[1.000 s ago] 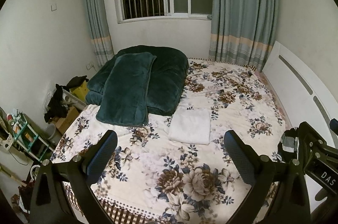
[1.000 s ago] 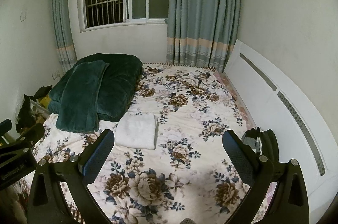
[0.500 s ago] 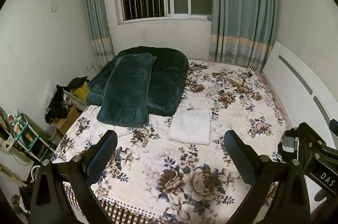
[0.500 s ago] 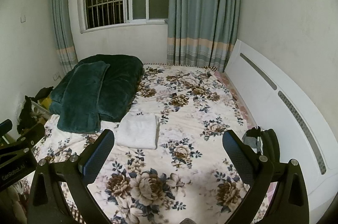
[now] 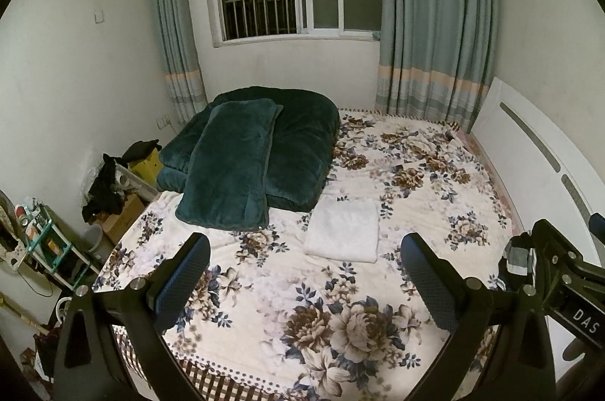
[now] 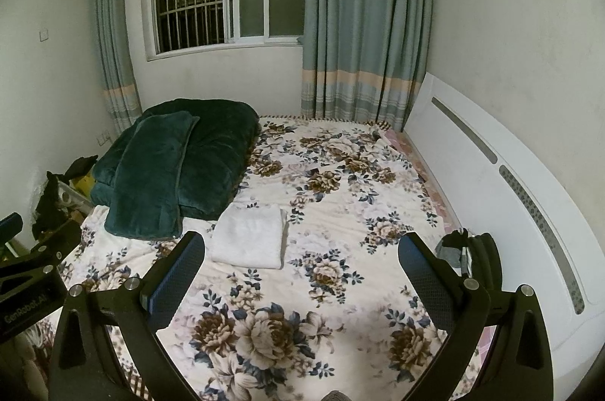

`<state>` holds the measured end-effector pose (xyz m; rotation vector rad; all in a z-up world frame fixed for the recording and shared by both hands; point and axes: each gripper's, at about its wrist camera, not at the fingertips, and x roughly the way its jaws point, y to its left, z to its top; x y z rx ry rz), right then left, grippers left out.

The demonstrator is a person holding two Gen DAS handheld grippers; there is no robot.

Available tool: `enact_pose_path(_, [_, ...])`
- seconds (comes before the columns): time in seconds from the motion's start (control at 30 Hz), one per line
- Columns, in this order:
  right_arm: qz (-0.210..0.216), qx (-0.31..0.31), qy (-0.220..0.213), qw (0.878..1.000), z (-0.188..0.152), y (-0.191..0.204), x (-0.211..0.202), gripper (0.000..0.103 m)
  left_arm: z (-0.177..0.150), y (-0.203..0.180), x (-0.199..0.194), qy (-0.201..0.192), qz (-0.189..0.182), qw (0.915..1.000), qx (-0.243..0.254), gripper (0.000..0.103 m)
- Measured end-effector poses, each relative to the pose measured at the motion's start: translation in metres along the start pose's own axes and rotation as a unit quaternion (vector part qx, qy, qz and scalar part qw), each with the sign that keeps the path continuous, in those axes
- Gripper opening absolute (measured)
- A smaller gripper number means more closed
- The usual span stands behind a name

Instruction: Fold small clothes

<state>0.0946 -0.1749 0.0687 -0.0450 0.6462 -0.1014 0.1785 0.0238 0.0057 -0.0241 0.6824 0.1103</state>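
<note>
A white folded cloth (image 5: 343, 230) lies flat on the floral bed cover (image 5: 340, 318), just in front of the green quilt; it also shows in the right wrist view (image 6: 249, 237). My left gripper (image 5: 304, 278) is open and empty, held above the near part of the bed, short of the cloth. My right gripper (image 6: 300, 278) is open and empty, also above the near part of the bed, to the right of the cloth. A dark small garment (image 6: 467, 251) lies at the bed's right edge by the headboard, partly hidden behind my right finger.
A folded dark green quilt (image 5: 261, 151) fills the far left of the bed. A white headboard (image 6: 503, 197) runs along the right side. Boxes, dark clothes and a small rack (image 5: 41, 242) stand on the floor to the left. Window and curtains are behind.
Both views have shifted very slightly; the bed and cloth sit a touch lower in frame. Both grippers stay open and the cloth has not moved.
</note>
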Motion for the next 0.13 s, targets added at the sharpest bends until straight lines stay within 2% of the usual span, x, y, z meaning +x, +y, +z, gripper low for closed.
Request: enact_pose_path(0.13, [-0.002, 0.002, 0.0, 1.0, -0.0016, -0.0001, -0.0014, 0.103, 0.0075, 0.0056, -0.0046, -0.007, 0.004, 1.0, 0.0, 0.103])
